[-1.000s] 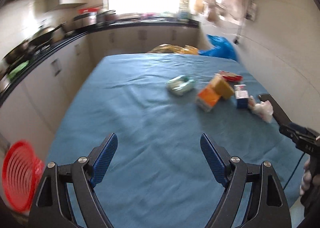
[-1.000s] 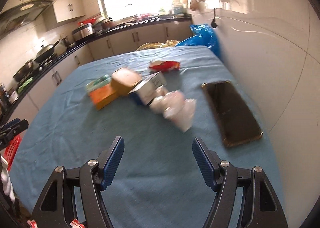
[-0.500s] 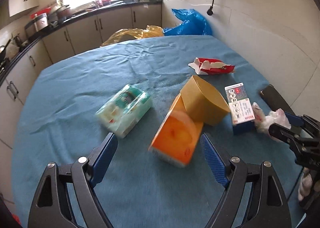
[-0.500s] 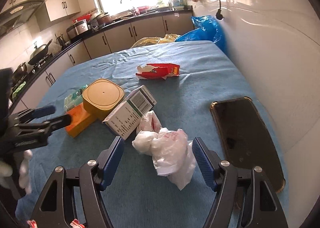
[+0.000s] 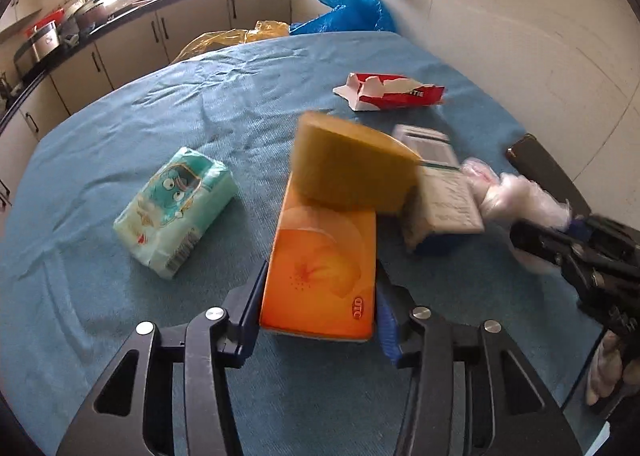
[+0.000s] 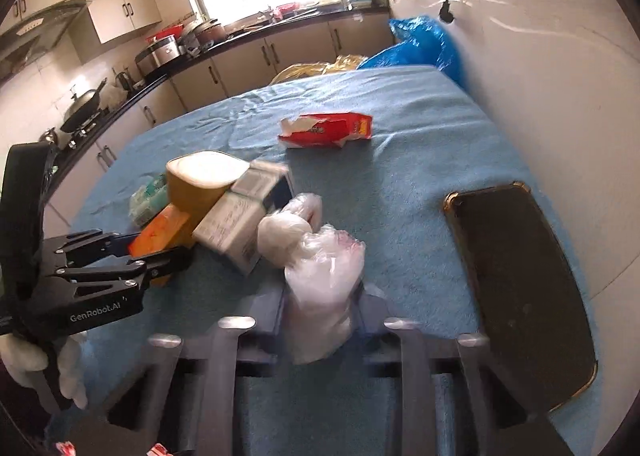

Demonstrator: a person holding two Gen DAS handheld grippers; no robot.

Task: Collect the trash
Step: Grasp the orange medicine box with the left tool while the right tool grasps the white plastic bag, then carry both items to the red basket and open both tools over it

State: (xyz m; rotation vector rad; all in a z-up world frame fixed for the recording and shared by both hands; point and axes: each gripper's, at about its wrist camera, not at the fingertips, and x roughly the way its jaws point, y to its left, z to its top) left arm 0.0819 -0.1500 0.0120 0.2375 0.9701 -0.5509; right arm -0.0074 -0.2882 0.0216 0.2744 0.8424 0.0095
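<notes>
On the blue tablecloth (image 5: 120, 336) lies an orange box (image 5: 324, 264). My left gripper (image 5: 320, 312) is closing its jaws, and both pads touch the box's sides. A mustard container (image 5: 348, 163) leans tilted on the box's far end, beside a white and blue carton (image 5: 440, 191). My right gripper (image 6: 320, 308) is closing too, its blurred fingers pinching a crumpled white plastic bag (image 6: 324, 280). The left wrist view shows this bag (image 5: 516, 195) at the right gripper's (image 5: 560, 232) tips. In the right wrist view the left gripper (image 6: 160, 252) sits on the orange box (image 6: 160, 232).
A torn red carton (image 5: 392, 93) lies farther back and a green tissue pack (image 5: 176, 211) to the left. A dark phone (image 6: 520, 280) rests near the wall at the right. Blue (image 5: 348, 9) and yellow bags (image 5: 224, 37) sit past the table's far edge, before the kitchen cabinets.
Both grippers moved forward and down to the pile. The left jaws closed from wide onto the orange box, the right jaws onto the plastic bag. The mustard container has tipped.
</notes>
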